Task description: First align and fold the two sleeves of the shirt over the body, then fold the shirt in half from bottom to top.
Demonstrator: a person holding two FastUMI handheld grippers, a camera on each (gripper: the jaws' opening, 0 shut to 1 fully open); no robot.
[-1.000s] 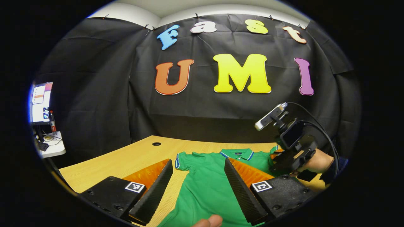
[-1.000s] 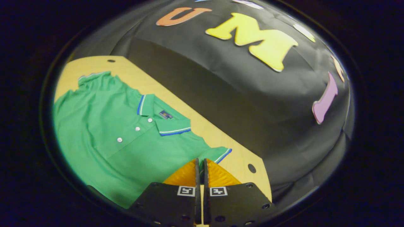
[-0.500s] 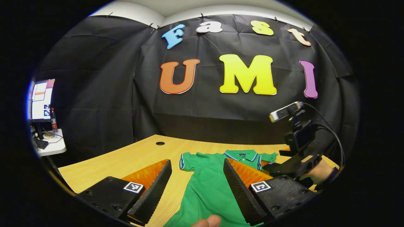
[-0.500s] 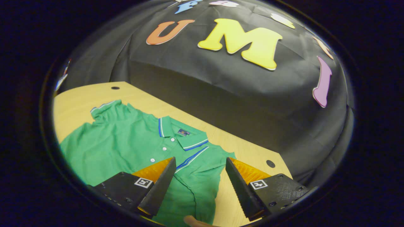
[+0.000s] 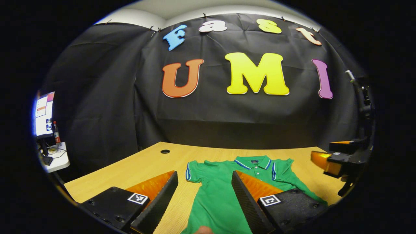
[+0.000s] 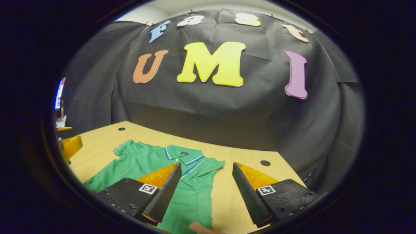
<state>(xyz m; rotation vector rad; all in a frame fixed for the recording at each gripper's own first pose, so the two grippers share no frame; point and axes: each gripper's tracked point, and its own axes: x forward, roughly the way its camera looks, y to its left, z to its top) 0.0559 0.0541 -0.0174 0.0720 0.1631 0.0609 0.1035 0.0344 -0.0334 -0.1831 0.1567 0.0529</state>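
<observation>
Light: even, bright overhead | Shadows: soft, faint on the pale wooden tabletop (image 5: 143, 162) | Glare: bright monitor screen (image 5: 44, 113) blown out at left | Focus: sharp centrally | Distortion: strong fisheye bending, dimming toward edges

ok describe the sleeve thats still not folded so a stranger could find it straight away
On the wooden table lies a green polo shirt, collar toward the black wall. The unfolded sleeve sticks out sideways near the table's round cable hole. The other sleeve lies folded over the body instead.

green polo shirt (image 5: 217, 195) | flat on wooden table (image 5: 143, 165), collar far | right sleeve (image 6: 201, 170) folded over body
</observation>
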